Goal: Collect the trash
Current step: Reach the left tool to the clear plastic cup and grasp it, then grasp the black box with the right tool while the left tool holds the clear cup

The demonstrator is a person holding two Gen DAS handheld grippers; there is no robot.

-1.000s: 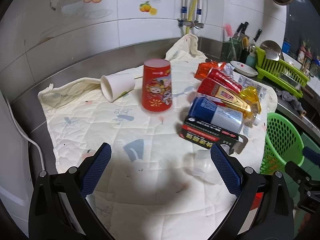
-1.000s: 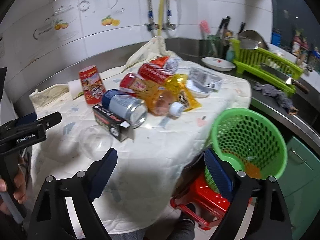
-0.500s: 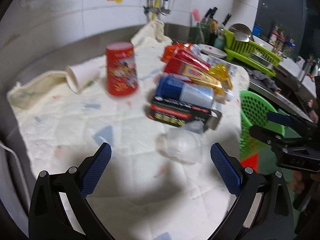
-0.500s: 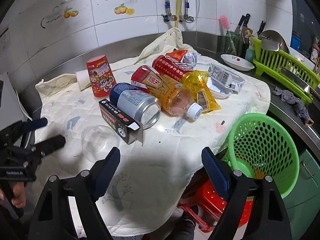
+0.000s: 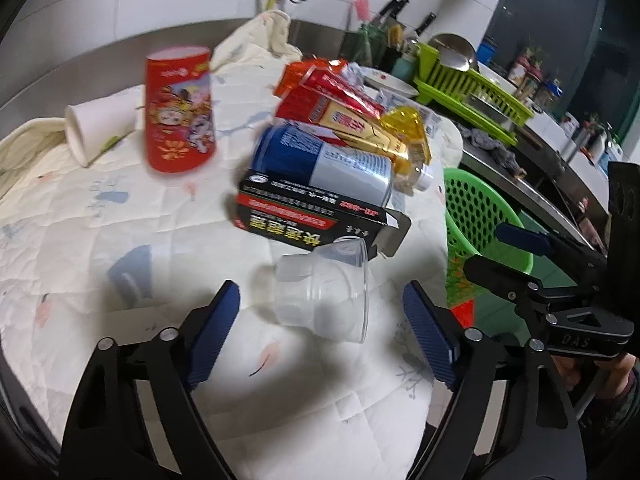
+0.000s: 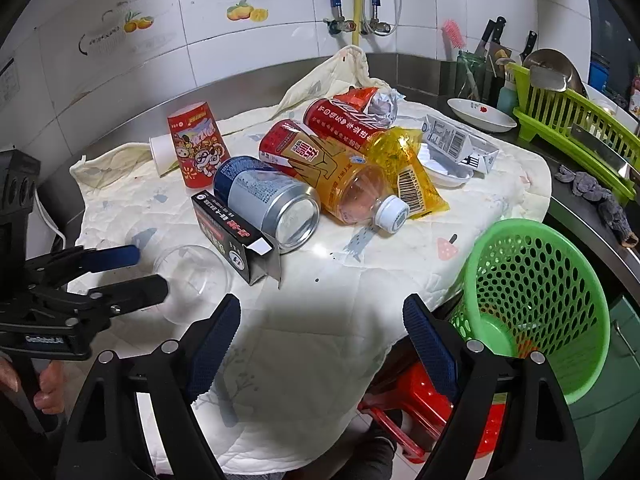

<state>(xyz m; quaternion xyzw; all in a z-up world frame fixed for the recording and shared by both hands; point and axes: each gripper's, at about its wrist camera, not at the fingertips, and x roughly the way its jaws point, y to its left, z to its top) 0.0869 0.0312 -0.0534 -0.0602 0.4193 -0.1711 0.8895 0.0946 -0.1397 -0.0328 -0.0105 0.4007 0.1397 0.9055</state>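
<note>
Quilted cloth (image 5: 120, 216) covers the counter; a clear cup (image 5: 324, 292) lies on its side near the box (image 5: 316, 220). Left gripper (image 5: 322, 334) is closing around the cup without touching yet, while the right gripper (image 6: 322, 338) hangs spread and empty. Squeezing too hard could crush the thin cup or make it squirt out.

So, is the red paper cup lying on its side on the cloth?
No, the red paper cup stands upside down on the cloth, wide end down; the white paper cup behind it is the one lying on its side.

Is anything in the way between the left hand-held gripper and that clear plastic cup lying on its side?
Nothing visible: the left hand-held gripper, jaws closing, already flanks the clear plastic cup. The black box lies just beyond the cup's rim.
</note>
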